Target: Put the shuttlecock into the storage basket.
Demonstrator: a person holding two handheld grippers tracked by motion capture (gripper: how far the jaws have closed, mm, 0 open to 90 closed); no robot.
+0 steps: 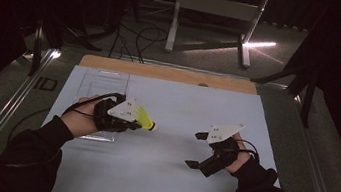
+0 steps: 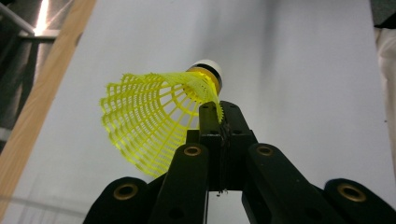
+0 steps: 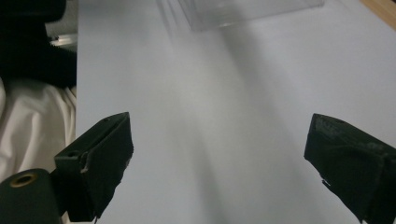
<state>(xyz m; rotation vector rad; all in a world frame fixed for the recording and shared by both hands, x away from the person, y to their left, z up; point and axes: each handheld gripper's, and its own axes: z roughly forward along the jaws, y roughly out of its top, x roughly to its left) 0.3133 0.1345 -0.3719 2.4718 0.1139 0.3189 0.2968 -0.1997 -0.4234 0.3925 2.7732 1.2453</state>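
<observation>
Pinching shuttlecock skirt, left tongs hiding skirt's edge.

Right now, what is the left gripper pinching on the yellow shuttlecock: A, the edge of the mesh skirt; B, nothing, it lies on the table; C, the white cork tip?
A: in the left gripper view the left gripper is shut on the shuttlecock at its skirt edge; the cork points away.

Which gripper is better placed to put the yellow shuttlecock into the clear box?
Left. The left gripper is shut on the shuttlecock beside the clear box. The right gripper is open, holding nothing, and farther off.
</observation>
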